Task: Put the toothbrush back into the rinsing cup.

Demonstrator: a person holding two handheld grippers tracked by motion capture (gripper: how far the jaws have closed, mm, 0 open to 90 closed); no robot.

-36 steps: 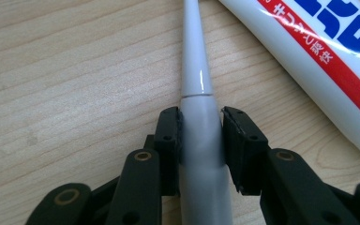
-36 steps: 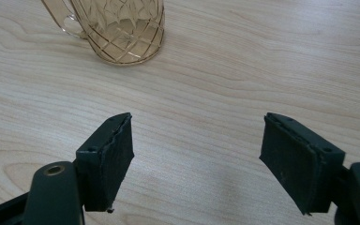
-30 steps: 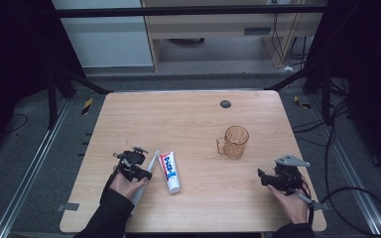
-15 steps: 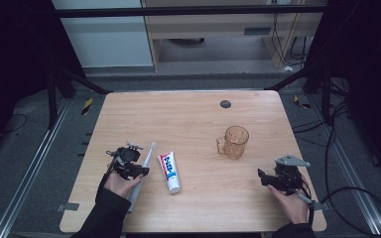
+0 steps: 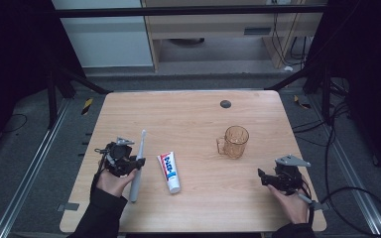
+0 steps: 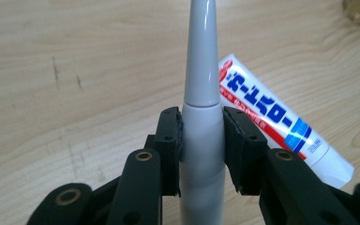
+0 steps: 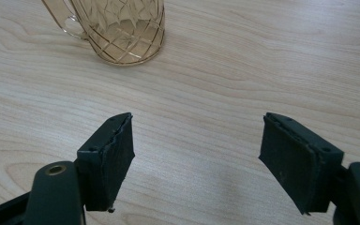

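Observation:
A grey electric toothbrush (image 5: 138, 163) (image 6: 201, 112) sits clamped between the pads of my left gripper (image 5: 129, 163) (image 6: 201, 140), which is shut on its handle; the brush end points away up the table and the body is lifted off the wood. Just right of it lies a white toothpaste tube (image 5: 169, 171) (image 6: 272, 124) with red and blue print. An amber glass mug (image 5: 234, 142) (image 7: 119, 28) stands upright at centre right. My right gripper (image 5: 268, 178) (image 7: 197, 159) rests open near the front right corner, nothing between its pads, the mug ahead of it.
The wooden table (image 5: 188, 114) has a small dark round disc (image 5: 225, 104) near its far edge. Black frame bars and cables surround the table; a cabinet stands behind it.
My left hand has risen with the toothbrush, its brush end tilting up and away from the tube. The right gripper has stayed put.

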